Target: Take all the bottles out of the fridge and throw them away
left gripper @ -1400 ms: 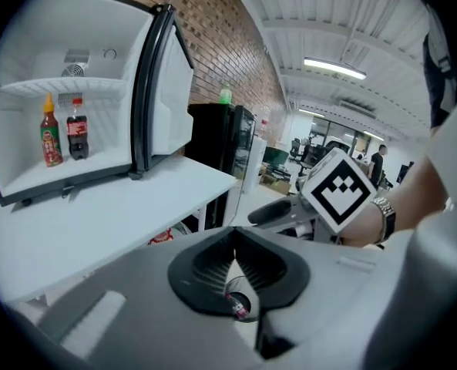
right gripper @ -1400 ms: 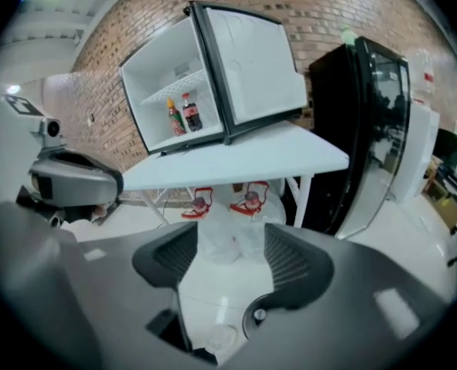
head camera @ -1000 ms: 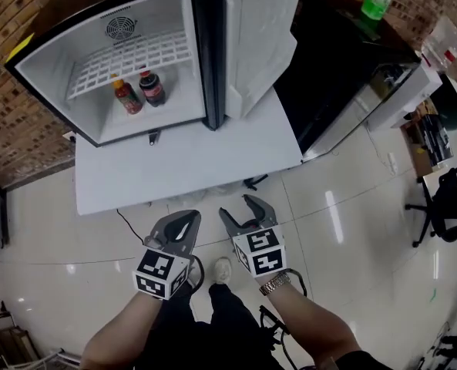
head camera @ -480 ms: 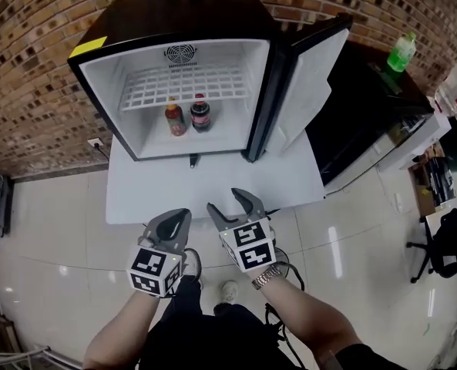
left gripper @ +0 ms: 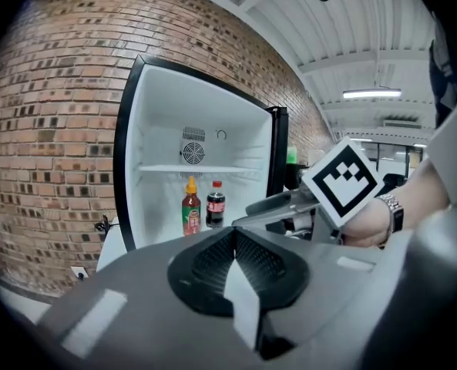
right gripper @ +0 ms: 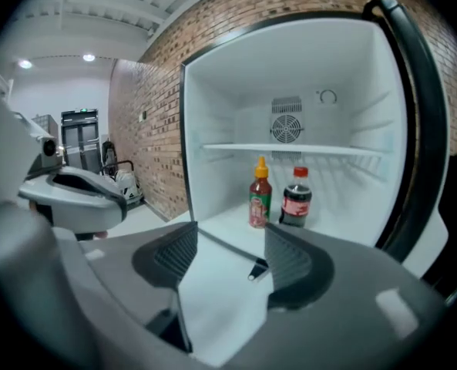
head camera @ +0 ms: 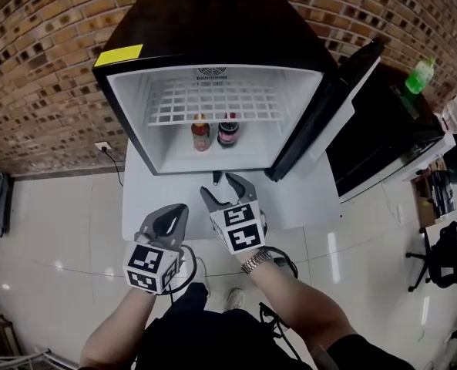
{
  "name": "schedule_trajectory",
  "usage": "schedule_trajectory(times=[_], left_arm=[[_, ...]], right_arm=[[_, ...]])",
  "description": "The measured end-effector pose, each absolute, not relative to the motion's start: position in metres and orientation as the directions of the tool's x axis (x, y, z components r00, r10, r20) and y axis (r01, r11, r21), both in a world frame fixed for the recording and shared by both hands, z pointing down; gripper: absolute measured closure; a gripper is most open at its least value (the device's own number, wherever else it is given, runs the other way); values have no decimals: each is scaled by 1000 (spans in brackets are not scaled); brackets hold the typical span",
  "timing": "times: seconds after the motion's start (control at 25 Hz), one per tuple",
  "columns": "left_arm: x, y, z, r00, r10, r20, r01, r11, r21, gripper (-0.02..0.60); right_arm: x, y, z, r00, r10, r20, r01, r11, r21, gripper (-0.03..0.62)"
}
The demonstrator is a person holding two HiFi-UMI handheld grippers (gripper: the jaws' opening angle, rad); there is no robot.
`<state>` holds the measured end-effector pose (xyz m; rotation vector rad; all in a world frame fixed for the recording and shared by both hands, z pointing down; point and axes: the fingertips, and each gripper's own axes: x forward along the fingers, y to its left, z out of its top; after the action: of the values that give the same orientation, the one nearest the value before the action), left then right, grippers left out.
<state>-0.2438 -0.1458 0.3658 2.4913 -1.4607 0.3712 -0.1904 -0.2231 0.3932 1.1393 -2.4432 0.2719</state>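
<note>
A black mini fridge (head camera: 213,29) w/ white interior is shown open on a low white platform (head camera: 147,206), set against a red-brick wall (head camera: 43,75) on glossy cream floor tiles (head camera: 58,237); a green plastic bottle (head camera: 421,75) is seen on a dark counter (head camera: 382,129) at right. Two bottles are stood side by side on the fridge floor under the white wire shelf (head camera: 213,102): a red sauce bottle w/ yellow cap (head camera: 201,133) and a dark cola bottle w/ red cap and label (head camera: 228,130), print too small to be read. Both tools are held in front of the opening, nothing gripped: left gripper (head camera: 178,210) w/ jaws pressed together, right gripper (head camera: 222,187) w/ jaws spread.
</note>
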Motion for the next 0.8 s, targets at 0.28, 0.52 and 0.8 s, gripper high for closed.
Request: schedule_trajectory(times=[0.28,0.52,0.8], left_arm=[[-278,-176,372,482,-806,344,-868,-493,61,577],[-297,-194,379,498,-787,364,-856,-513,62,577],[-310,-210,385,522,-766,375,-839,-540,66,577]], right_arm=[[-220,-283,409,-512,-712,481,-809,588,10,321],[-235,-323,423,-465,-728,504,-840,542,8,321],[-245,-360,442,-409,-741,534,-869,494,19,319]])
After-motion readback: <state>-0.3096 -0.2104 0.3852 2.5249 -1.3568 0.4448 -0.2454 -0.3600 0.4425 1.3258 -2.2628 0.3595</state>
